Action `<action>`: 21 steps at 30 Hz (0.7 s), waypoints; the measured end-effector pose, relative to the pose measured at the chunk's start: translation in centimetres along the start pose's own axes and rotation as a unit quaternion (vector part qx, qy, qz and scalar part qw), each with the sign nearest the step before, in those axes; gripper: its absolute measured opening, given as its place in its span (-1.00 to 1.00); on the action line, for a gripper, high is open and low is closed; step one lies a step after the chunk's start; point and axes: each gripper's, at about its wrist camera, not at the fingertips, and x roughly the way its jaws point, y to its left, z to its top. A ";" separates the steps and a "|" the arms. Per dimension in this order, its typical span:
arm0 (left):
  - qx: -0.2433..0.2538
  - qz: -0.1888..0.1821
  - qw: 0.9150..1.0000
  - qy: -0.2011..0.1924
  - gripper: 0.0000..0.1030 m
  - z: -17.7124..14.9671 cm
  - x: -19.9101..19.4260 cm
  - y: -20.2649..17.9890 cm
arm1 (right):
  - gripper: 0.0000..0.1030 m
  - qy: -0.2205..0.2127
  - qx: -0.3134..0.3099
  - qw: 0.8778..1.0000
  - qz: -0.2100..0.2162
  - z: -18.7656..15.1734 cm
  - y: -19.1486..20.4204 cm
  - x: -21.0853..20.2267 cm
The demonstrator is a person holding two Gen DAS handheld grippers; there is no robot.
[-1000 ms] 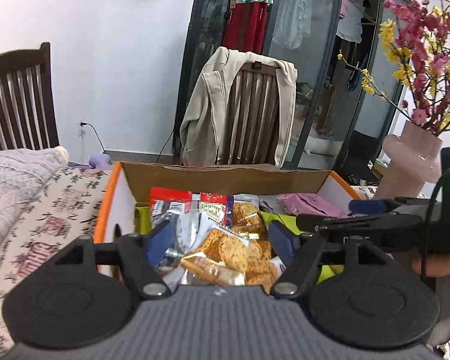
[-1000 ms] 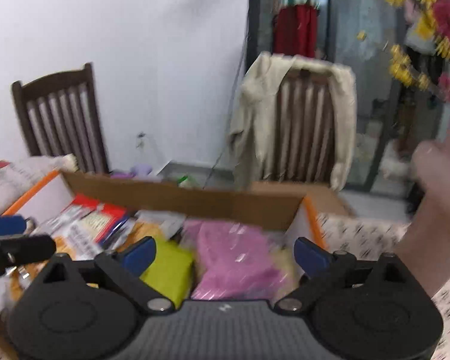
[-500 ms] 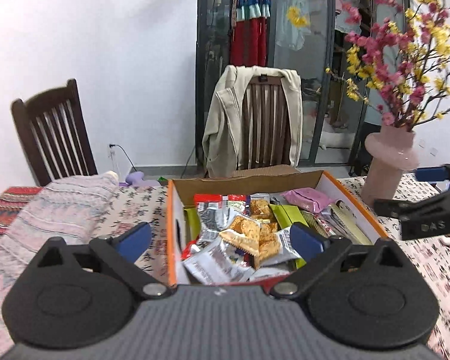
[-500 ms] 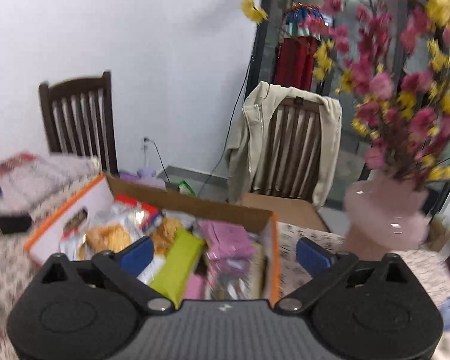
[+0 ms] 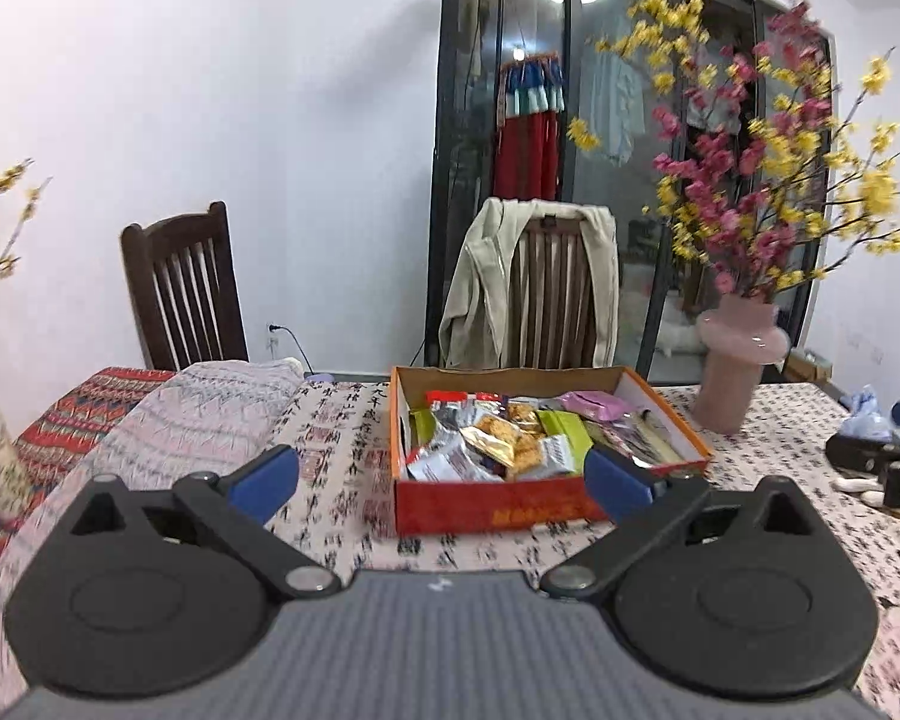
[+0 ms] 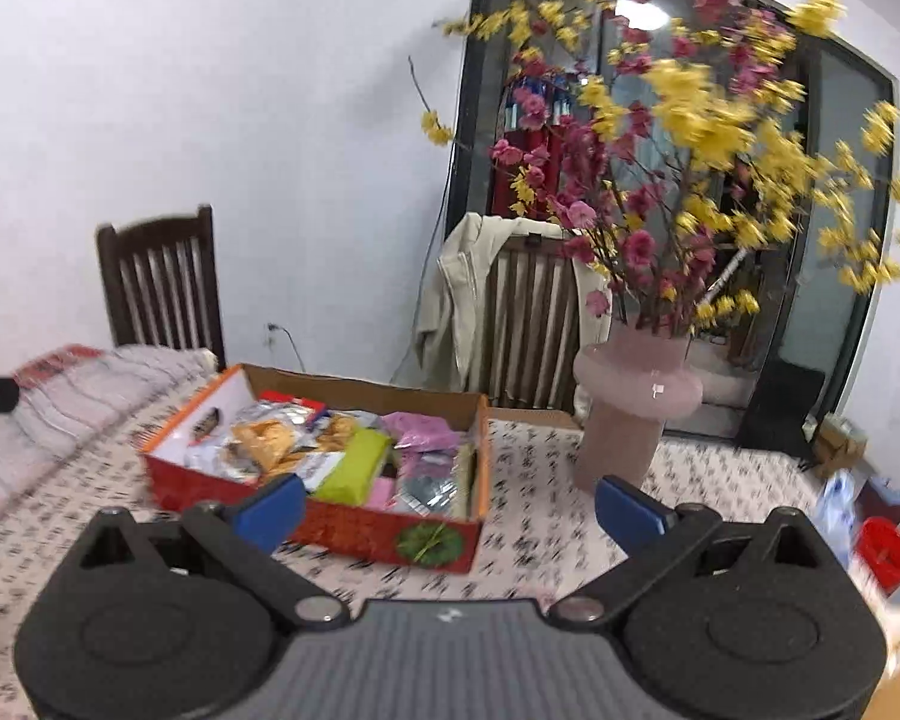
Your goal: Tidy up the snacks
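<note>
A red and orange cardboard box [image 5: 498, 510] stands on the patterned tablecloth, filled with snack packets [image 5: 498, 444]: silver, golden, green and pink ones. It also shows in the right wrist view [image 6: 384, 534], left of centre. My left gripper [image 5: 444, 477] is open and empty, held back from the box's near wall. My right gripper [image 6: 450, 507] is open and empty, back from the box's right corner. The right gripper's body shows at the right edge of the left wrist view [image 5: 888, 468].
A pink vase [image 6: 630, 414] of pink and yellow blossoms stands right of the box. Folded patterned cloths [image 5: 168, 420] lie to the left. Two wooden chairs [image 5: 180, 294] stand behind the table, one draped with a beige jacket [image 5: 480, 294]. A red bin [image 6: 885, 552] sits at far right.
Both grippers have pulled back and up from the box, which now looks small and far. The left jaws, partly closed over the snacks one second ago, are now wide open.
</note>
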 end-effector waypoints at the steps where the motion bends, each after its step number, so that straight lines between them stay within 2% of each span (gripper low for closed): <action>1: -0.003 -0.002 1.000 -0.005 1.00 -0.8 -1.3 -0.1 | 1.00 -0.003 0.008 1.000 0.006 -0.8 0.2 -1.1; 8: -0.014 -0.008 0.999 -0.033 1.00 -7.3 -9.5 -0.5 | 1.00 -0.035 0.004 0.999 0.018 -6.3 2.6 -8.3; 13: -0.027 0.014 0.998 -0.050 1.00 -11.0 -14.2 -0.4 | 1.00 -0.065 0.040 0.996 0.037 -10.6 4.3 -13.2; 16: -0.038 0.027 0.998 -0.052 1.00 -13.4 -16.6 -0.2 | 1.00 -0.069 0.047 0.995 0.054 -13.3 5.6 -15.5; 19: -0.048 0.034 0.997 -0.051 1.00 -16.4 -19.0 -0.3 | 1.00 -0.067 0.043 0.996 0.049 -15.7 6.2 -17.7; 21: -0.035 0.036 0.998 -0.048 1.00 -18.0 -20.3 -0.5 | 1.00 -0.062 0.039 0.996 0.048 -17.5 6.4 -19.1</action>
